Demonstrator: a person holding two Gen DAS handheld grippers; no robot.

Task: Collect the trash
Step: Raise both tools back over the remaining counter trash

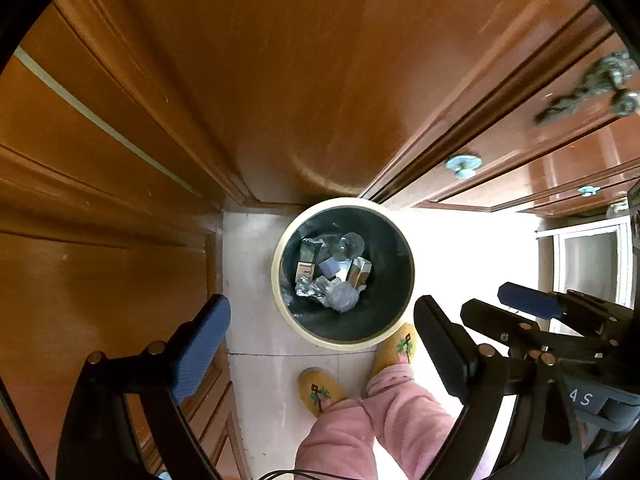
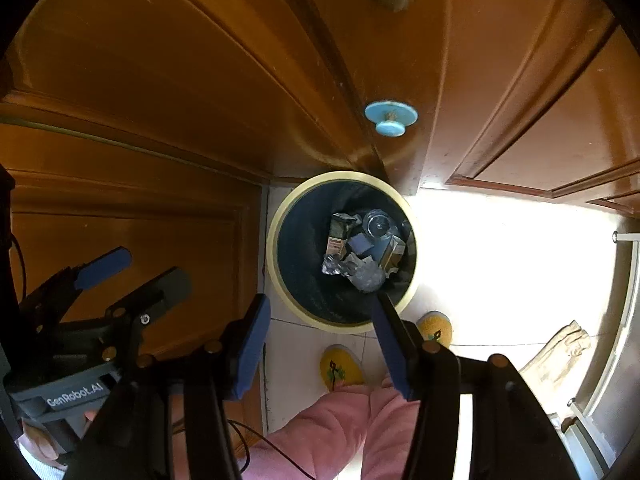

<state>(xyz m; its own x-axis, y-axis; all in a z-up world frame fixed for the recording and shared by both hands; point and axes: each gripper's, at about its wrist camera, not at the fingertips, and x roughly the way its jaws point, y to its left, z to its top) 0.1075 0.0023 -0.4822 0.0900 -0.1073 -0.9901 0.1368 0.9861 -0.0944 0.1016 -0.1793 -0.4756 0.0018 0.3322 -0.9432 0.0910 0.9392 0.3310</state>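
Observation:
A round dark bin with a cream rim [image 1: 280,240] stands on the pale floor in a corner of wooden cabinets; it also shows in the right wrist view [image 2: 276,224]. Inside lies trash [image 1: 332,272]: small cartons, crumpled foil, clear plastic, also seen in the right wrist view [image 2: 360,248]. My left gripper [image 1: 320,344] is open and empty, high above the bin. My right gripper [image 2: 320,344] is open and empty above the bin too. The right gripper [image 1: 500,304] shows beside the left one in the left wrist view, and the left gripper [image 2: 136,268] shows in the right wrist view.
Wooden cabinet doors [image 1: 280,80] with blue knobs [image 2: 391,117] enclose the bin at the back and left. The person's pink trousers [image 1: 380,420] and yellow slippers [image 1: 318,390] stand just in front of the bin. A glass door frame [image 1: 588,264] is at right.

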